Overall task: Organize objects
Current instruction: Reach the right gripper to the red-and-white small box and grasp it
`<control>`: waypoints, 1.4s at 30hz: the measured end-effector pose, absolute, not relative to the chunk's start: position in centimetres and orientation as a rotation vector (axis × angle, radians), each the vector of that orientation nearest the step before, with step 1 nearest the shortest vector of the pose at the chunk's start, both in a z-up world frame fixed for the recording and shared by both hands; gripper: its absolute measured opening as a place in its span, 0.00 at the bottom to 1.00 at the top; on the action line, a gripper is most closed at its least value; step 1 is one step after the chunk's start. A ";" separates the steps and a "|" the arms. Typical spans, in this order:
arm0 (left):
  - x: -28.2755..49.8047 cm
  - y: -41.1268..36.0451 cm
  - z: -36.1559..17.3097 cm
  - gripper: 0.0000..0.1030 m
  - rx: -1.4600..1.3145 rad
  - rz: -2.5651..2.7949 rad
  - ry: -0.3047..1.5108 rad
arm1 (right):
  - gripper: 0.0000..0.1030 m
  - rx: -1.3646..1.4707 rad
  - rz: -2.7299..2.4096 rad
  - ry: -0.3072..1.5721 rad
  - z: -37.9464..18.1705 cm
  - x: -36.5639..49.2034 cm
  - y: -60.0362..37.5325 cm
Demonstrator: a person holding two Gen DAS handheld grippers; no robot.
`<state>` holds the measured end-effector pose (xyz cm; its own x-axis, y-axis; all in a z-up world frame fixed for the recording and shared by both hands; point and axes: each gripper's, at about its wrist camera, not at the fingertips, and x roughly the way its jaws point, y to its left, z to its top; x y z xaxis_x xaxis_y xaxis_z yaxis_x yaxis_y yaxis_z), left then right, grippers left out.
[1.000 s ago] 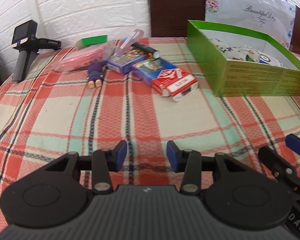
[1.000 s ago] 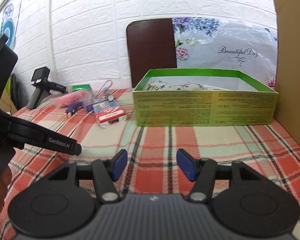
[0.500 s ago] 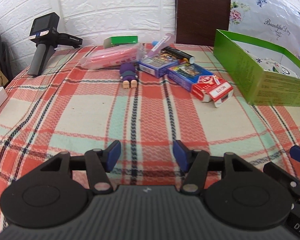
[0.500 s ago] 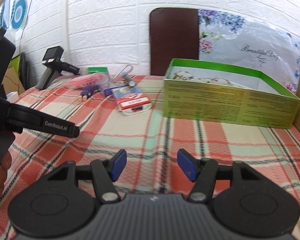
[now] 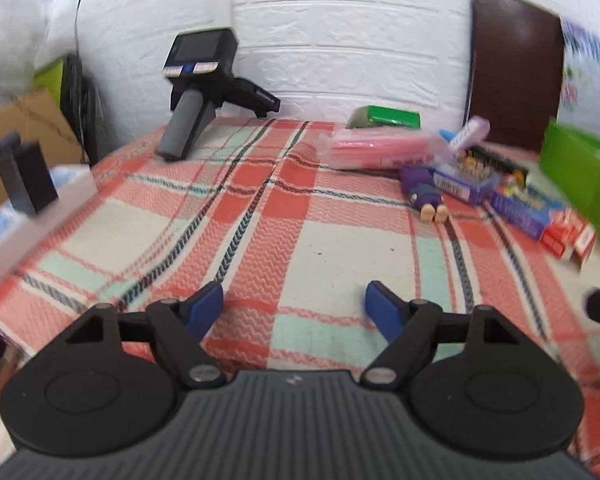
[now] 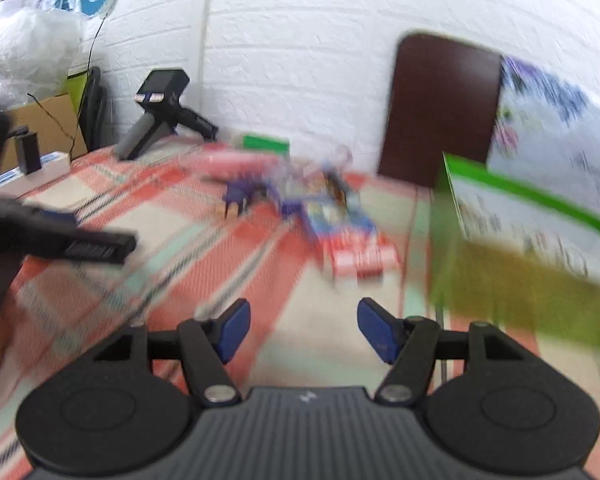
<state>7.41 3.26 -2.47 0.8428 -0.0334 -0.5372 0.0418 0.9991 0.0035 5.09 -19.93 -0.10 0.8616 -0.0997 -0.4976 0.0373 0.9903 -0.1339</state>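
- Evidently the sorting is only starting: the purple doll point(image 5: 423, 192), pink plastic packet point(image 5: 380, 151), blue card boxes point(image 5: 466, 184) and red-and-white carton point(image 5: 568, 240) are lying loose on the plaid cloth point(image 5: 260, 220), beside the green cardboard box point(image 6: 532, 272)
- Left gripper point(image 5: 295, 308) and right gripper point(image 6: 303, 326) are hovering with jaws just opening, nothing between them
- Blur is hiding every label; no writing is readable

Plaid cloth point(image 5: 340, 248): coarse woven, matt. Green box point(image 6: 520, 280): printed cardboard, semi-matt. Pink packet point(image 5: 380, 152): glossy plastic wrap. Wall point(image 5: 340, 40): white embossed brick-look, matt.
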 end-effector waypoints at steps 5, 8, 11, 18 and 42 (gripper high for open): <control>7.3 2.9 -2.6 0.78 0.008 -0.056 0.550 | 0.74 -0.165 -0.104 0.559 0.3 12.0 -20.6; 7.3 3.2 -2.7 0.78 -0.008 -0.064 0.547 | 0.83 -0.198 -0.110 0.675 -1.7 15.7 -21.2; 7.3 3.3 -2.7 0.78 -0.016 -0.070 0.546 | 0.82 -0.093 -0.071 0.684 -1.9 15.7 -22.5; 7.3 3.3 -2.7 0.78 -0.019 -0.072 0.545 | 0.50 -0.019 0.012 0.658 -2.3 7.8 -21.8; 6.7 3.3 -2.7 0.86 -0.022 -0.122 0.551 | 0.15 0.241 -0.040 0.595 0.4 8.2 -24.7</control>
